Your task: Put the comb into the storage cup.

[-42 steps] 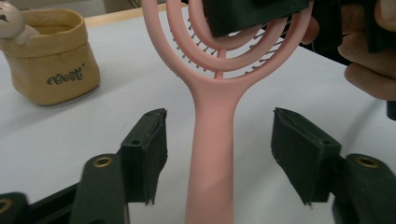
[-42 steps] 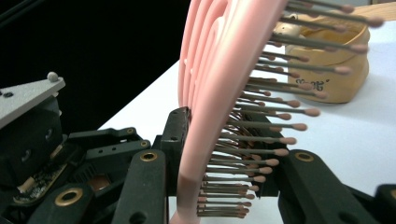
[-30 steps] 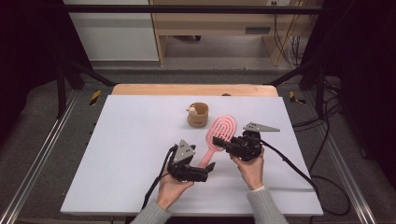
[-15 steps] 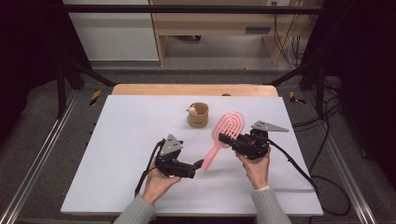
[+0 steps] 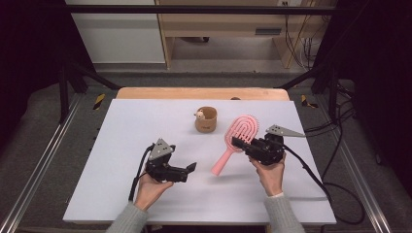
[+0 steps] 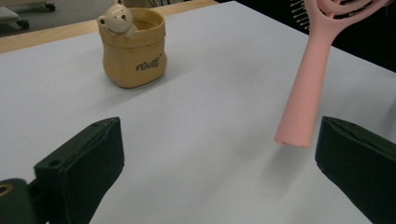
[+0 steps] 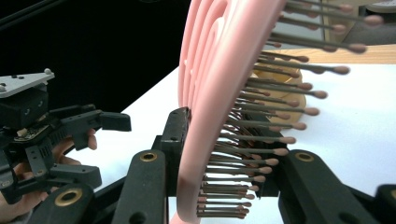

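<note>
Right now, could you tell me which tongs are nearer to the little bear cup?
Right. The right tongs, clamped on the pink hairbrush, sit just beside and below the cup; the left tongs hang open, farther toward the person.

Tan bear cup [image 6: 133,51] on white table [image 6: 205,140], pink brush handle [image 6: 306,88] hanging, tool [image 6: 219,161] jaws apart

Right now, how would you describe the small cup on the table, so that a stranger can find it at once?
Look at the white table, toward its far edge near the middle. There stands a small tan cup, shaped like a soft sack, just left of the pink hairbrush. A little bear head sits on its rim and dark script runs across its side.
</note>
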Tool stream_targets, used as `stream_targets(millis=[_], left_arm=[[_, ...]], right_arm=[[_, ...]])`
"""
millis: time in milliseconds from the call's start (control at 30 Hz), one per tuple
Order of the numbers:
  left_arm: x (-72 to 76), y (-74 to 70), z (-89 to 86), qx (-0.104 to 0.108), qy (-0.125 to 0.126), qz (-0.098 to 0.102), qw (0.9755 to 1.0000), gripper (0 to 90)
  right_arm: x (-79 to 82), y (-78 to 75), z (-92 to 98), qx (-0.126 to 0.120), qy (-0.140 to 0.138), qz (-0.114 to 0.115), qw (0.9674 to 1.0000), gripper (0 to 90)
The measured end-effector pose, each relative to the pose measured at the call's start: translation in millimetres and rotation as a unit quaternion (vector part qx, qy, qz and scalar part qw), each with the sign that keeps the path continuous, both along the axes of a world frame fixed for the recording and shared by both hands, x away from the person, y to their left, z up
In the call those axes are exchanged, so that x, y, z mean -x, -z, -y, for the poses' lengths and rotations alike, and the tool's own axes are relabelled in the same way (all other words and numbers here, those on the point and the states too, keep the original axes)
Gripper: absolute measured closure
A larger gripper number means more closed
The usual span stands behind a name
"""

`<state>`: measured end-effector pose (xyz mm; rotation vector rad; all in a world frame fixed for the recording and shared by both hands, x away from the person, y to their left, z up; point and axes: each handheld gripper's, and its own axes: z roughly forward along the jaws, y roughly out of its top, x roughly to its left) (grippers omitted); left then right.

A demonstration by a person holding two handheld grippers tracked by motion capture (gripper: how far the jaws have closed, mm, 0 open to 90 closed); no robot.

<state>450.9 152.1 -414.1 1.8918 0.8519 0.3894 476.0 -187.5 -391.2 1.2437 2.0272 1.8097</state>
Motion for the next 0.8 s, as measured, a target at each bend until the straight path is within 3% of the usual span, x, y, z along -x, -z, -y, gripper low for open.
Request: stream_targets(millis=[467, 800], left_arm=[[1.7, 4.9, -30.2, 0.0, -0.016, 0.003, 0.9999, 1.3], [5.0, 15.1, -62.2, 0.002, -0.035, 0.006, 0.9993, 1.3]], right_arm=[[-0.6, -2.0, 5.6, 0.004, 0.012, 0.006, 0.9999, 64.6], [-3.5, -3.9, 8.6, 0.008, 0.017, 0.01, 0.9998, 64.6]])
